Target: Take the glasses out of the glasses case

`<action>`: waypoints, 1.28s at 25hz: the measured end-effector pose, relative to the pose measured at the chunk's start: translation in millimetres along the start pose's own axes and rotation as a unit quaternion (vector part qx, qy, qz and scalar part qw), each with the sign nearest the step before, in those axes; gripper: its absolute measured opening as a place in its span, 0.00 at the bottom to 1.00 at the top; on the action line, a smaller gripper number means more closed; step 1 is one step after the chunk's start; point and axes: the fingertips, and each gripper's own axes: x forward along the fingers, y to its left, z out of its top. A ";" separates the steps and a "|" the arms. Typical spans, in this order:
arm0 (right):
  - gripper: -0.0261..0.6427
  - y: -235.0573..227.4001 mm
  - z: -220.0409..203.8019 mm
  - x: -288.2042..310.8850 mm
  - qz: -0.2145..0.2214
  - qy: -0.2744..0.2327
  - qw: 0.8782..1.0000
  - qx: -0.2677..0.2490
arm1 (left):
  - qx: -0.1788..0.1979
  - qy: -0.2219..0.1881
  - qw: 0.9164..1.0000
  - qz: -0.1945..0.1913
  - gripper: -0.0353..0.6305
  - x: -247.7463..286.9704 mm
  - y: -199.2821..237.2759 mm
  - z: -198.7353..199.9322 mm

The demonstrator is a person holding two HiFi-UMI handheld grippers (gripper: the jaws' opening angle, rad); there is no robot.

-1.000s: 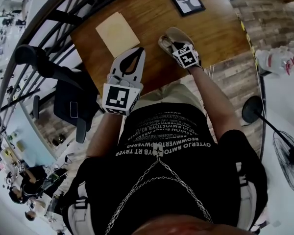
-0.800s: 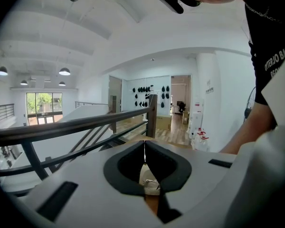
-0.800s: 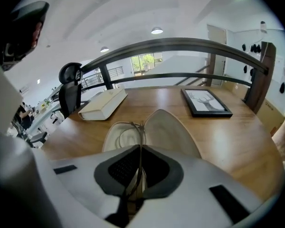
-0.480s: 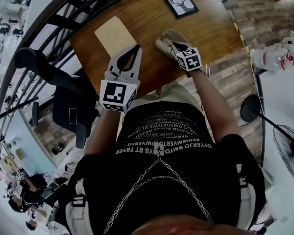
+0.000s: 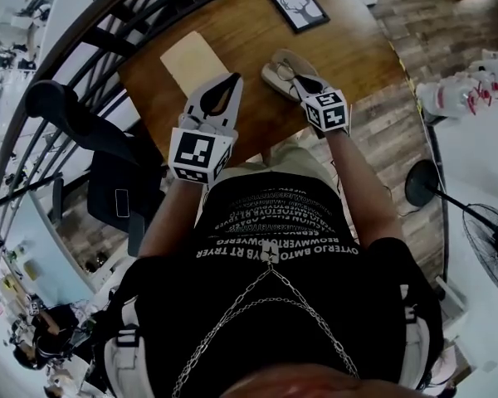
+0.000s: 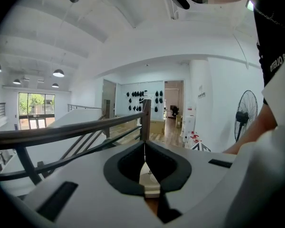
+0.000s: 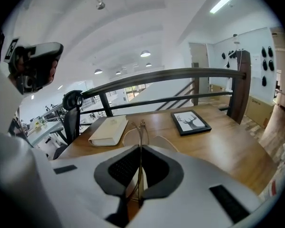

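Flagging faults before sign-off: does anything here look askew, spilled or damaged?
Nothing stands out. The right gripper pinches the glasses over the open glasses case; book and framed picture lie flat on the table.

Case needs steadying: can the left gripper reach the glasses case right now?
Probably yes: the left gripper is just beside the glasses case, with only bare table between them, though its jaws are shut.

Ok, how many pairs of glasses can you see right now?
1. The glasses are pinched in the right tool, just over the glasses case on the desk. The tool hides part of the case, so another pair inside can't be ruled out.
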 end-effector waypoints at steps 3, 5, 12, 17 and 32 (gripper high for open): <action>0.08 7.2 8.3 -14.7 -0.004 -0.015 1.000 -0.006 | 0.001 -0.004 1.000 -0.001 0.10 -6.0 0.3 2.1; 0.08 13.4 14.4 -24.4 -0.004 -0.025 1.000 -0.010 | 0.000 -0.009 1.000 -0.002 0.10 -10.0 0.5 5.4; 0.08 29.6 39.9 -59.1 -0.010 -0.077 0.997 -0.001 | 0.011 -0.026 1.000 -0.009 0.10 -20.9 -4.8 16.7; 0.08 46.5 64.8 -87.0 -0.009 -0.113 0.993 -0.009 | 0.020 -0.032 0.999 -0.019 0.10 -23.5 -10.8 24.0; 0.08 77.0 126.2 -166.7 -0.029 -0.197 0.979 -0.048 | 0.032 -0.049 0.998 -0.021 0.10 -35.3 -14.4 36.1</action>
